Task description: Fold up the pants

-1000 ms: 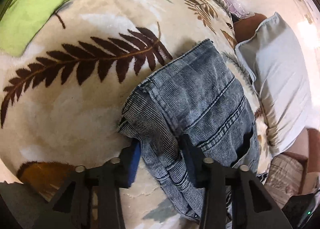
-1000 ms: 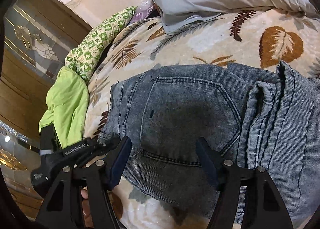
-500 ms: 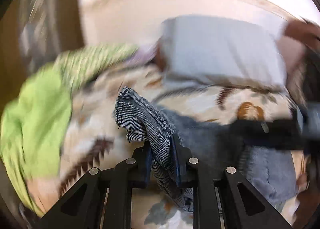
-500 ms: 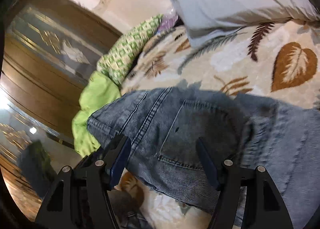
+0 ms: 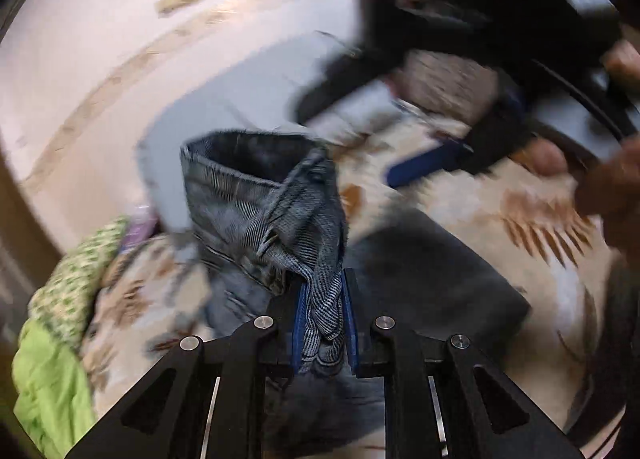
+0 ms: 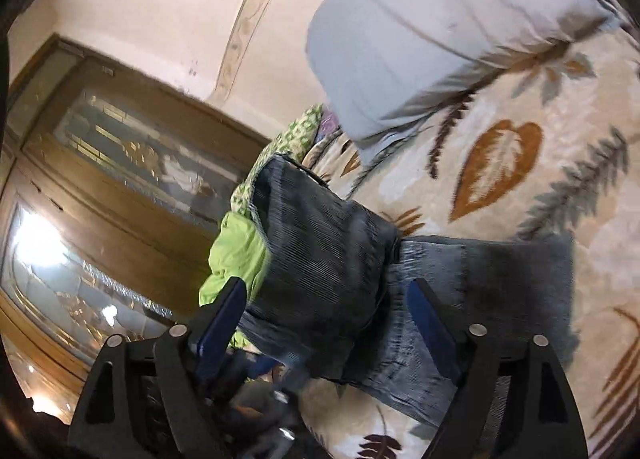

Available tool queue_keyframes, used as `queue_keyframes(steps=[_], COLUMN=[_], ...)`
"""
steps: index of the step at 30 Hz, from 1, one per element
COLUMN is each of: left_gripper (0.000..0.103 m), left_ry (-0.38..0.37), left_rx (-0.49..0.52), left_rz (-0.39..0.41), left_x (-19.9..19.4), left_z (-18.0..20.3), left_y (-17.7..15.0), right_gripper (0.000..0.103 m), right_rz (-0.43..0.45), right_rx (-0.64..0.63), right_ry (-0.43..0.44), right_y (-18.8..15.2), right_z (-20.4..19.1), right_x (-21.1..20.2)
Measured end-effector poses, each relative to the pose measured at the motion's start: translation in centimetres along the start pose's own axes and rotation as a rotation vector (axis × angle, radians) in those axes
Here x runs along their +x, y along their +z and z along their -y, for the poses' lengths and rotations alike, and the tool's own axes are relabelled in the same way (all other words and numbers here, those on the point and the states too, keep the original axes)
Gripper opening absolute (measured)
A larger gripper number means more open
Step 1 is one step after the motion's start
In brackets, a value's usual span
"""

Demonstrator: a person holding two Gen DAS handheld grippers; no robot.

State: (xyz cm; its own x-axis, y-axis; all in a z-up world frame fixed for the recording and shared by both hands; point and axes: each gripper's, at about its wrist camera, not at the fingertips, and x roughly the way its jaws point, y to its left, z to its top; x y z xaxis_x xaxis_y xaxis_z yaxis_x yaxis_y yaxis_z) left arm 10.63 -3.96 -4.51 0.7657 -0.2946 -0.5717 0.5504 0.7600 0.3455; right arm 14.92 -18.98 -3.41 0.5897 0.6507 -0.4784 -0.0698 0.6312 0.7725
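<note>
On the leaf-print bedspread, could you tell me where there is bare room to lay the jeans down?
The widest bare patch of the cream leaf-print bedspread lies between the grey pillow and the folded blue denim jeans. It is crowded toward the bed's far edge, where the lime-green cloth and the green-patterned fabric are heaped beside the jeans.

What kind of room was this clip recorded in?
Most likely a bedroom. The jeans lie on a bed spread with a leaf-print blanket, a grey pillow lies at its head, and a wooden cabinet with glass panels stands beside it.
</note>
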Motion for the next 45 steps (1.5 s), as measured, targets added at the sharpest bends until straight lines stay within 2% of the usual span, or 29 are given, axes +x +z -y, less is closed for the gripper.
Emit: queue_keyframes(steps=[4, 6, 7, 8, 10, 11, 15, 17, 19, 21, 23, 25, 26, 27, 28, 29, 31, 34, 36, 38, 39, 41, 42, 43, 44, 45], left_gripper=[0.015, 0.014, 0.012, 0.011, 0.007, 0.007, 0.006, 0.006, 0.007, 0.007, 0.007, 0.007, 0.009, 0.012, 0.023, 0.040, 0.057, 0.059, 0.064, 0.063, 0.063, 0.062, 0.061, 0.054, 0.049, 0.049], left_ry=[-0.047, -0.054, -0.064, -0.076, -0.091, -0.107, -0.197, -0.232, -0.260, -0.304, -0.342, -0.394, -0.419, -0.442, -0.440, -0.417, -0.394, -0.420, -0.364, -0.269, -0.270, -0.309, -0.313, -0.310, -0.330, -0.342], left_rx=[0.148, 0.223, 0.244, 0.256, 0.270, 0.257, 0.176, 0.143, 0.121, 0.088, 0.041, -0.078, -0.137, -0.210, -0.249, -0.301, -0.403, -0.605, -0.750, -0.837, -0.870, -0.877, -0.850, -0.824, -0.819, -0.824], left_rz=[-0.019, -0.008, -0.009, -0.016, -0.025, -0.021, -0.004, -0.012, -0.040, -0.103, -0.150, -0.185, -0.182, -0.167, -0.160, -0.156, -0.142, -0.167, -0.202, -0.267, -0.291, -0.324, -0.335, -0.356, -0.381, -0.388], left_x=[0.6, -0.2, -0.6, -0.8, -1.6, -2.2, -4.5, -4.6, -3.8, -2.6, -1.7, -2.3, -2.5, -3.6, -4.3, -5.1, -6.3, -6.4, -5.0, -3.5, -2.6, -1.0, -0.3, 0.8, 2.5, 3.4], left_z=[3.8, 4.9, 5.2, 5.3, 5.5, 5.0, 3.0, 2.3, 2.3, 2.8, 2.8, 1.3, -0.2, -1.6, -2.4, -3.7, -6.3, -10.8, -14.1, -16.3, -17.1, -17.3, -16.8, -16.5, -16.2, -15.4], left_y=[-0.7, -1.2, -1.6, -2.0, -2.1, -2.0, -0.6, -0.7, -1.3, -2.4, -3.3, -3.9, -3.7, -3.8, -3.7, -4.0, -5.0, -6.8, -8.3, -9.2, -9.6, -10.1, -10.0, -10.3, -10.7, -10.8], right_gripper=[0.085, 0.075, 0.060, 0.038, 0.012, 0.010, 0.009, 0.008, 0.008, 0.009, 0.017, 0.019, 0.025, 0.040, 0.066, 0.075, 0.074, 0.074, 0.071, 0.053, 0.051, 0.043, 0.043, 0.043, 0.035, 0.019], right_rz=[-0.065, -0.085, -0.088, -0.087, -0.092, -0.089, -0.066, -0.061, -0.074, -0.118, -0.189, -0.160, -0.138, -0.088, -0.029, 0.012, 0.066, 0.084, 0.047, 0.001, -0.020, -0.034, -0.043, -0.062, -0.084, -0.093], right_rx=[0.041, 0.071, 0.061, 0.054, 0.078, 0.066, 0.029, 0.029, 0.070, 0.139, 0.206, 0.255, 0.228, 0.186, 0.145, 0.116, 0.064, 0.075, 0.075, 0.045, 0.031, 0.023, 0.024, 0.023, 0.021, 0.023], right_ry=[-0.089, -0.117, -0.158, -0.194, -0.205, -0.205, -0.214, -0.233, -0.264, -0.318, -0.416, -0.400, -0.403, -0.417, -0.435, -0.457, -0.492, -0.466, -0.480, -0.533, -0.552, -0.575, -0.583, -0.602, -0.628, -0.657], right_y=[-0.5, -0.6, -0.7, -0.7, -0.8, -0.9, -1.3, -1.9, -2.5, -3.0, -3.8, -4.1, -3.9, -3.8, -3.9, -4.1, -5.0, -7.3, -8.1, -8.5, -8.7, -8.8, -8.8, -8.9, -9.0, -9.2], right_z=[3.1, 3.8, 3.8, 3.8, 4.0, 3.6, 1.7, 2.1, 4.0, 6.9, 10.0, 10.3, 9.4, 8.1, 6.9, 6.0, 4.4, 3.9, 3.7, 3.3, 3.1, 2.7, 2.7, 2.9, 3.2, 3.6], right_x=[2.4, 3.2, 3.3, 3.3, 2.9, 2.4, 0.3, -0.5, -0.3, 0.8, 2.3, 1.8, 1.2, 0.2, -0.9, -1.7, -3.1, -3.8, -2.8, -1.8, -0.8, 0.3, 0.7, 1.3, 1.8, 2.0])
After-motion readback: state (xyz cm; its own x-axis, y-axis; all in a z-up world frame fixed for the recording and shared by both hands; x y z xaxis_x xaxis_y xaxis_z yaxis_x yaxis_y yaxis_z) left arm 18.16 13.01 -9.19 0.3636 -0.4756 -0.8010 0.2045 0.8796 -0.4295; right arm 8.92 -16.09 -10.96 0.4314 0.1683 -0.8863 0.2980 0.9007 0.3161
